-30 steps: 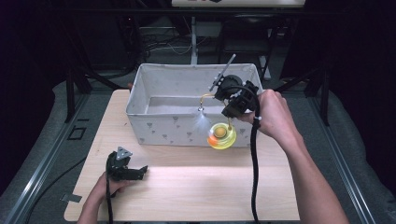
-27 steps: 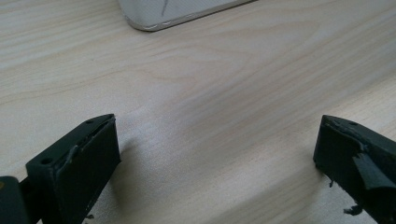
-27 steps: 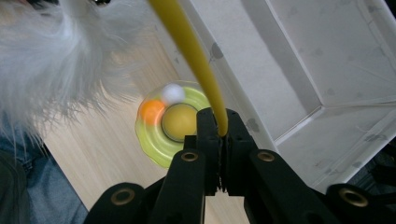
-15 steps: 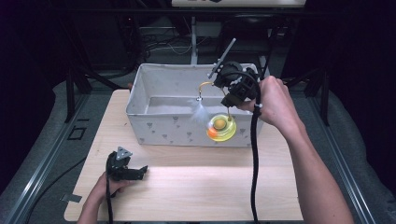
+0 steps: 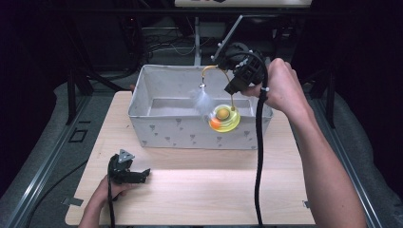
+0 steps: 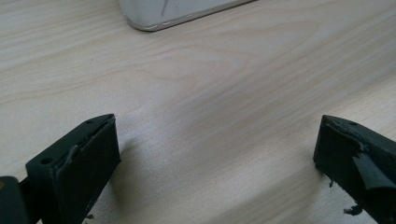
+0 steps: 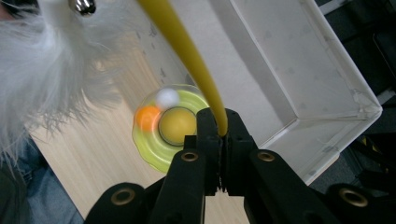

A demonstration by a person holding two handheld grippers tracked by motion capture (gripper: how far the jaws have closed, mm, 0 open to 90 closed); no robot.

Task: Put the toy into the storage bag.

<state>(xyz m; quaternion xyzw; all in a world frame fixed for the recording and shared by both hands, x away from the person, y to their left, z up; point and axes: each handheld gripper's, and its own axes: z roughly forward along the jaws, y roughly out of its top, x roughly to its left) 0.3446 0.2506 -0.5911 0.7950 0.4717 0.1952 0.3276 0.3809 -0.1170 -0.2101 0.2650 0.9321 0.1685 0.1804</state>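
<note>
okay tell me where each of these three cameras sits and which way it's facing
High view: above the person's side, facing forward and down at the table, bin, both forearms.
Left gripper view: on the left gripper, facing along its parted jaws at bare wood and a bin corner.
Right gripper view: on the right gripper, facing down past jaws clamping the yellow toy.
Shared: toy, bin and table in the high and right gripper views.

Bin [image 5: 166, 133]: open top, bare floor, walls all round. Toy [image 5: 223, 118] hangs over its right front rim, feather [image 5: 202, 97] beside. Table [image 5: 214, 194] in front: bare, passable.
</note>
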